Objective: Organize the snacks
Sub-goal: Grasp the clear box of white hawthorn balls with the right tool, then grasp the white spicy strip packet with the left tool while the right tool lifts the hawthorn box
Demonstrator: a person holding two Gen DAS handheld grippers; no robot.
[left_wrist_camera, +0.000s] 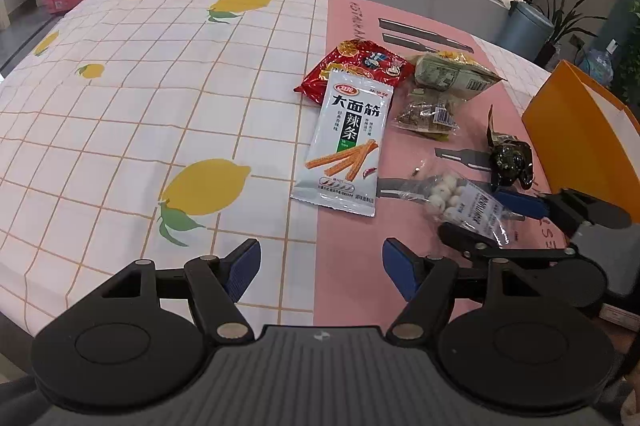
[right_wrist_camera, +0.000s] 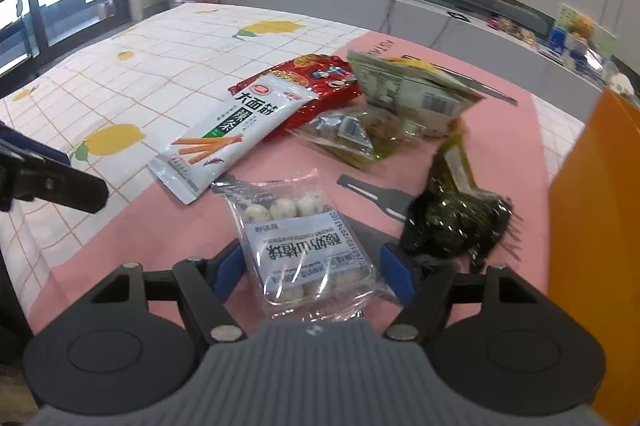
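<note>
Two blue pads of our right gripper (right_wrist_camera: 314,272) squeeze the clear bag of white balls (right_wrist_camera: 304,246) on the pink part of the desk (right_wrist_camera: 120,250). Our left gripper (left_wrist_camera: 320,268) hangs open over the desk with nothing in it. Farther out lie the white snack pack (left_wrist_camera: 346,142), red pack (left_wrist_camera: 356,66) and dark green pack (right_wrist_camera: 452,214), beside the orange bag (right_wrist_camera: 596,226) at the right edge.

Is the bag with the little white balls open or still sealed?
Looks sealed. The clear bag lies flat between the right gripper's blue pads, every ball inside and none spilled on the pink mat.
</note>
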